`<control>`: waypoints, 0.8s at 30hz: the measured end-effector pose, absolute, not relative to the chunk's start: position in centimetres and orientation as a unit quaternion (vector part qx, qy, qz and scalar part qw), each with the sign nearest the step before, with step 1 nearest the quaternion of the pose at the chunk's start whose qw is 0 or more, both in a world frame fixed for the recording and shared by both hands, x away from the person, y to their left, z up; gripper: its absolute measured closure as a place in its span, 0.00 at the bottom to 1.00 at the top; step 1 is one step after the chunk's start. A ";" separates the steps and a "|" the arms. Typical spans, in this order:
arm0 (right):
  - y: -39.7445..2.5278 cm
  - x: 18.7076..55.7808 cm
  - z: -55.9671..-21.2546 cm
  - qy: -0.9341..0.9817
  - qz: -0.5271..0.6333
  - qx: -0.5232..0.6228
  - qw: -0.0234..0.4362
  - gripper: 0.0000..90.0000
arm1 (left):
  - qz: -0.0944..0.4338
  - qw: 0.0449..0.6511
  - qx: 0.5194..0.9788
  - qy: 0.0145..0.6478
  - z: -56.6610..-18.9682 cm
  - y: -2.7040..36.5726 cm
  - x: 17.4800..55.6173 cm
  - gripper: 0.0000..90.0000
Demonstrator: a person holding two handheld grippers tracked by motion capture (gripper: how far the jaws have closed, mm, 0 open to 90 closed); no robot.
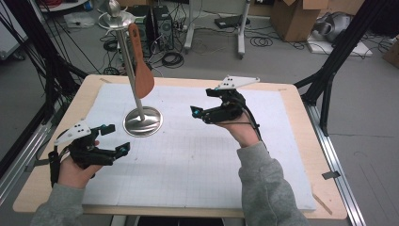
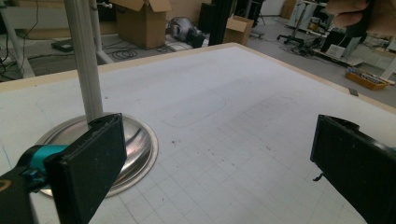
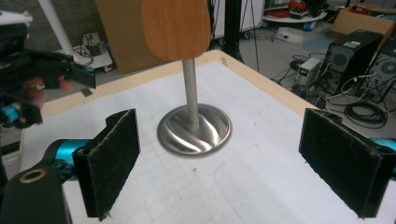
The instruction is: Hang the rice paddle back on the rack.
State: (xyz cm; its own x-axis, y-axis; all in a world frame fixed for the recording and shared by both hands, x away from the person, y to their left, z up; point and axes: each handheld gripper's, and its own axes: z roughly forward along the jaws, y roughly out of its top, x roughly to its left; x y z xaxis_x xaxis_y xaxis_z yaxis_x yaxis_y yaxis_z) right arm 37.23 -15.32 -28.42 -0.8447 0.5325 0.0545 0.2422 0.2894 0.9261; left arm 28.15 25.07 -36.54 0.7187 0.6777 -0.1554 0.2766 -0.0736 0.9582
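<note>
Grey floor strewn with cables, cardboard boxes beyond worktop's far edge, computer towers, black frame struts.

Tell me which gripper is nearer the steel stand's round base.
The left gripper: it sits just beside the round steel base, while the right gripper is farther off.

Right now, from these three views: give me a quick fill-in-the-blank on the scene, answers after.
1. The wooden spatula hangs from a metal ___.
2. Both the left gripper and the right gripper have their jaws ___.
3. The stand's round base rests on a white ___.
4. The gripper nearer the base is the ___ one.

Missing words: stand; open; mat; left
</note>
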 end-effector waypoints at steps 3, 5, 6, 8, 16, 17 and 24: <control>-16.1 36.8 -29.1 0.792 0.546 0.243 0.129 0.12 | 0.165 0.592 0.715 0.332 -36.5 24.8 28.3 0.04; -16.5 36.5 -29.6 0.790 0.550 0.243 0.115 0.12 | 0.164 0.591 0.718 0.329 -36.5 24.5 28.4 0.04; -16.7 36.3 -29.8 0.792 0.550 0.241 0.113 0.12 | 0.163 0.591 0.718 0.328 -36.6 24.4 28.4 0.05; -17.1 36.0 -30.3 0.790 0.550 0.243 0.120 0.12 | 0.162 0.590 0.720 0.327 -36.6 24.3 28.5 0.04; -19.4 34.9 -31.8 0.777 0.560 0.260 0.124 0.12 | 0.156 0.591 0.720 0.329 -36.7 24.1 28.7 0.04; -19.4 34.9 -31.8 0.777 0.560 0.260 0.124 0.12 | 0.156 0.591 0.720 0.329 -36.7 24.1 28.7 0.04; -20.8 33.9 -33.9 0.791 0.547 0.250 0.111 0.12 | 0.153 0.589 0.723 0.327 -36.9 23.7 28.7 0.04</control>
State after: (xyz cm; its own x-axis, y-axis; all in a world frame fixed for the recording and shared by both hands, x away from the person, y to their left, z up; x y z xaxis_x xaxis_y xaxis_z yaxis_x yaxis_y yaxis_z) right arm 33.90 -20.78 -33.94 -0.8506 0.5168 0.0970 0.2728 0.2761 0.9216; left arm 28.70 23.74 -36.86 0.7390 0.6534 -0.1645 0.2924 -0.0910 0.9519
